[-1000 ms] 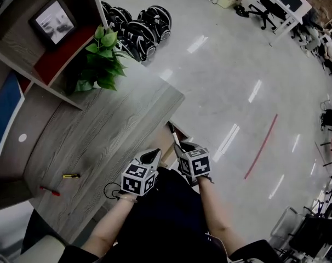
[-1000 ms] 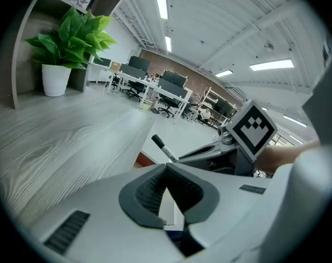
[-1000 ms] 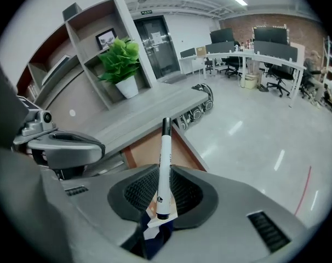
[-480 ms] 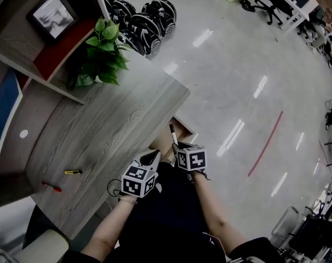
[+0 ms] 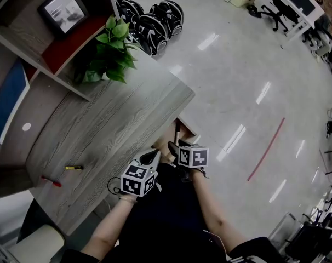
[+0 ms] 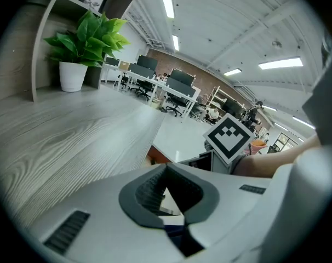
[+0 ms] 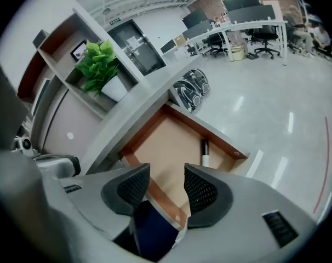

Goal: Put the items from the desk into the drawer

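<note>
Release is the step in hand: the right gripper's [image 7: 167, 174] jaws have just been spreading, empty, above the open brown wooden drawer [image 7: 171, 138] where the black-capped white marker pen [image 7: 205, 153] lies, while the left gripper's [image 6: 166, 170] jaws are pressed together on nothing, and the next move probably calls for a reach to the small yellow pen [image 5: 73, 167] on the grey wood-grain worktop [image 5: 116, 119].

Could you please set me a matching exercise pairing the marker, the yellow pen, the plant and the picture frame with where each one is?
Things:
1 marker
2 yellow pen
3 plant
4 frame

Places:
A up on a shelf
B lying in the open drawer
C lying on the desk, near a red pen
D standing at the desk's far end, in a white pot

Pairs: 1-B; 2-C; 3-D; 4-A
</note>
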The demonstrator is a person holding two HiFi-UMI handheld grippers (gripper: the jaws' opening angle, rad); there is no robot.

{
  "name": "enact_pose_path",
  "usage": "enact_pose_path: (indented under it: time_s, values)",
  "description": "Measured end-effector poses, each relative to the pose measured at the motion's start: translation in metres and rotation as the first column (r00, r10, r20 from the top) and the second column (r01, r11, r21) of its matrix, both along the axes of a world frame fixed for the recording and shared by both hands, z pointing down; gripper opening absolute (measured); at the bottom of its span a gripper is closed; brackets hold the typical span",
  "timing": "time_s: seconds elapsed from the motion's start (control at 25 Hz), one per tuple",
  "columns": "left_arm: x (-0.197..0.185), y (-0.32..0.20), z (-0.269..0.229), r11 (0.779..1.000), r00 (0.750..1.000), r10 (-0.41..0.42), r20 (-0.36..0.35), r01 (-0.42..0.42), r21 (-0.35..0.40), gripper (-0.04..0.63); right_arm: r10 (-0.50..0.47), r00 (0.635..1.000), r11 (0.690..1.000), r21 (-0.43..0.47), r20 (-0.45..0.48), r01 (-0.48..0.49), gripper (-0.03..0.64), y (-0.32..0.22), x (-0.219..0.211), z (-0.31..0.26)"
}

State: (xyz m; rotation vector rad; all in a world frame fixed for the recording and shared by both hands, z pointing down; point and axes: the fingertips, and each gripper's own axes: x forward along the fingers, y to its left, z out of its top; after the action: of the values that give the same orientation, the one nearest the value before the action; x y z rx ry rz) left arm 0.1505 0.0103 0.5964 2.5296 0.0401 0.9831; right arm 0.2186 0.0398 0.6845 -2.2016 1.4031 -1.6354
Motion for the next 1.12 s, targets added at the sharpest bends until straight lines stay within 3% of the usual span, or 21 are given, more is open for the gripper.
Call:
enact_pose_path:
  time_s: [0.4,0.44,0.52,0.56,0.88,1.12]
  values:
    - [0.015,0.005,-0.013,1.000,0.998,0.010,-0.060,-0.010,0.005,0.017,0.008,0.998,0.999,0.040,-0.058,-0.006,0.153,0.011,-0.004,-0.029]
    - [0.016,0.006,-0.016,1.000,0.997,0.011,-0.071,-0.011,0.003,0.017,0.013,0.997,0.999,0.045,-0.073,-0.010,0.125,0.012,-0.002,-0.033]
    - [0.019,0.006,-0.021,1.000,0.996,0.007,-0.092,-0.007,-0.001,0.017,0.013,0.995,0.998,0.059,-0.103,-0.007,0.000,0.011,0.000,-0.043]
    - [0.019,0.006,-0.023,1.000,0.995,0.004,-0.102,-0.004,-0.002,0.017,0.002,0.993,0.997,0.074,-0.115,0.007,-0.008,0.008,-0.001,-0.048]
    - [0.021,0.000,-0.040,0.999,0.987,-0.033,-0.157,0.034,0.001,0.015,0.004,0.973,0.976,0.213,-0.232,0.047,-0.009,-0.012,0.000,-0.107]
    - [0.013,-0.011,-0.044,0.996,0.982,-0.093,-0.165,0.093,-0.003,0.014,-0.015,0.948,0.973,0.212,-0.319,0.087,-0.009,-0.012,0.001,-0.124]
